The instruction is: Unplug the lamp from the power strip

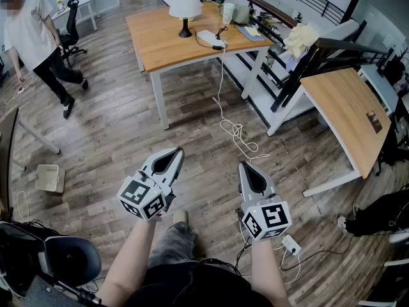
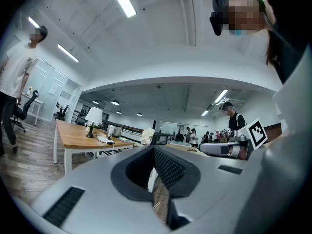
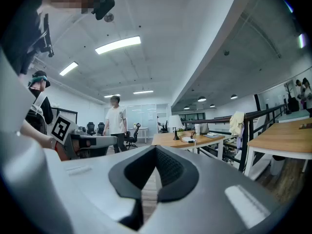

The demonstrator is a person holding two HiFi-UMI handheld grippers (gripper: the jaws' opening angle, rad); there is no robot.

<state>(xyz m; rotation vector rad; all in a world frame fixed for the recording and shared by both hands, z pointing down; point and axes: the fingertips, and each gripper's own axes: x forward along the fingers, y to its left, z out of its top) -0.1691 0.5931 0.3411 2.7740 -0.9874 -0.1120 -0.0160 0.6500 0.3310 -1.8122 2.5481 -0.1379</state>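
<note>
1. Both claws hang nearest, low over the wood floor (image 1: 115,139) in front of my legs. My left claw (image 1: 174,153) and right claw (image 1: 246,167) are side by side and apart, with their tips toward the worktop (image 1: 160,40).
2. My left claw is closed, its jaws drawn together with nothing between them. Its own view (image 2: 155,152) shows only a thin slit of floor below the pads.
3. My right claw is closed just the same and grips nothing, as its own view (image 3: 156,150) shows.
4. My lamp (image 1: 185,5) stands upright on the worktop, well away from both claws, with a white shade on a dark stem and base. It also shows small in the left claw view (image 2: 94,116) and in the right claw view (image 3: 175,122).
5. The white strip (image 1: 208,38) lies flat just right of the lamp, and a black plug (image 1: 218,45) sits at its near end.
6. A white cord (image 1: 222,88) drops from the worktop's edge by that plug. It ends in a loose tangle on the floor between the worktop and my claws.
7. Left of the worktop, a person (image 1: 38,40) in a pale shirt and dark trousers stands on the floor beside a black chair (image 1: 71,27).
</note>
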